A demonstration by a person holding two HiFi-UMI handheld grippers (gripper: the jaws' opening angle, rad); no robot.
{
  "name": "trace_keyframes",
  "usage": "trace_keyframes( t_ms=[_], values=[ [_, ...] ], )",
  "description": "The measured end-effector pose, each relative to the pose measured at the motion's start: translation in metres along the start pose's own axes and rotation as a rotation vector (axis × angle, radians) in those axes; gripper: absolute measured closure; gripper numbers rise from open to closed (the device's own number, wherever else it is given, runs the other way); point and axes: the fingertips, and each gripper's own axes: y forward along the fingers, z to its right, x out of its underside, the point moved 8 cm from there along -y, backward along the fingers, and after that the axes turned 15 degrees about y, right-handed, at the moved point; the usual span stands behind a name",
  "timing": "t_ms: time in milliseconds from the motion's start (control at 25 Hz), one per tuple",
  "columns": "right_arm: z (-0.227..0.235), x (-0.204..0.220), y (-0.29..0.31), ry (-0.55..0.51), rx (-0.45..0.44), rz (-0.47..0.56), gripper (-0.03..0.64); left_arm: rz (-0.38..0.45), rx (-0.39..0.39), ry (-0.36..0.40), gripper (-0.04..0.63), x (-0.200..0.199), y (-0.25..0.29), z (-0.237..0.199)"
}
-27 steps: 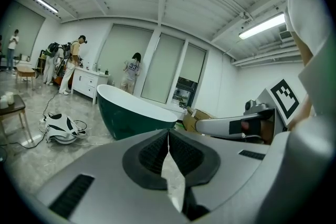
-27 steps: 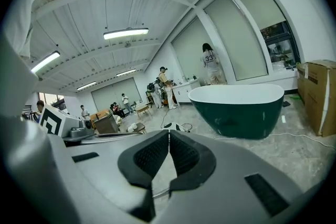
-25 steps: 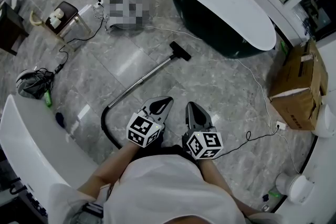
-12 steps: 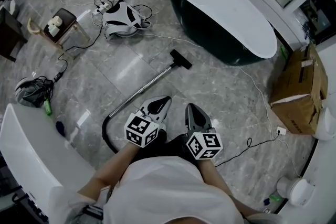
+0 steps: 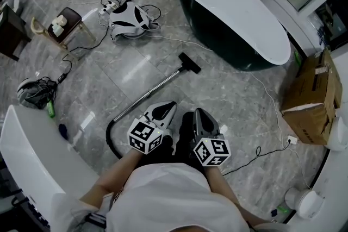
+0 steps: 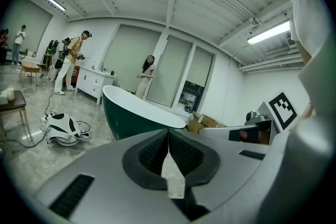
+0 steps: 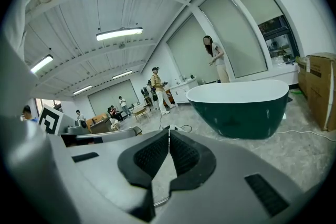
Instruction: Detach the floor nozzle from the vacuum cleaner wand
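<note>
The left claw (image 5: pixel 167 107) and the right claw (image 5: pixel 198 113) are held side by side in front of the person, each with its jaws pressed together and nothing between them. Beyond their tips, the metal wand (image 5: pixel 149 92) lies on the grey marble floor (image 5: pixel 228 95). The black floor nozzle (image 5: pixel 189 63) is attached at its far end, near a dark green bathtub (image 5: pixel 234 13). A black hose (image 5: pixel 109 136) curves from the wand's near end.

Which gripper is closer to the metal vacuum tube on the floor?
Left. The left gripper is just beside the tube, near its lower part; the right gripper is farther off, to its right.
</note>
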Motion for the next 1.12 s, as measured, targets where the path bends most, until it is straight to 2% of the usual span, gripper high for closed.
trace_keyframes(
  t_ms=[160,280,400,600,840,1120],
  values=[
    [0.015,-0.014,0.015,-0.014,-0.02,-0.011,0.601,-0.012,-0.01,-0.011,0.583,-0.001,0.025,-0.008],
    [0.038,-0.038,0.032,-0.006,-0.015,0.006,0.601,-0.022,0.006,0.013,0.583,-0.008,0.052,-0.014],
    [0.056,-0.068,0.056,0.021,-0.027,0.021,0.6,-0.01,-0.018,0.017,0.583,-0.023,0.081,-0.031],
    [0.076,-0.11,0.097,-0.036,-0.047,-0.005,0.6,0.0,-0.044,-0.002,0.583,-0.043,0.128,-0.048],
    [0.089,-0.136,0.124,-0.081,-0.072,-0.049,0.6,-0.021,-0.047,-0.022,0.583,-0.051,0.165,-0.057],
    [0.121,-0.166,0.145,-0.064,-0.064,-0.063,0.6,-0.036,-0.071,-0.039,0.583,-0.059,0.205,-0.07]
  ],
)
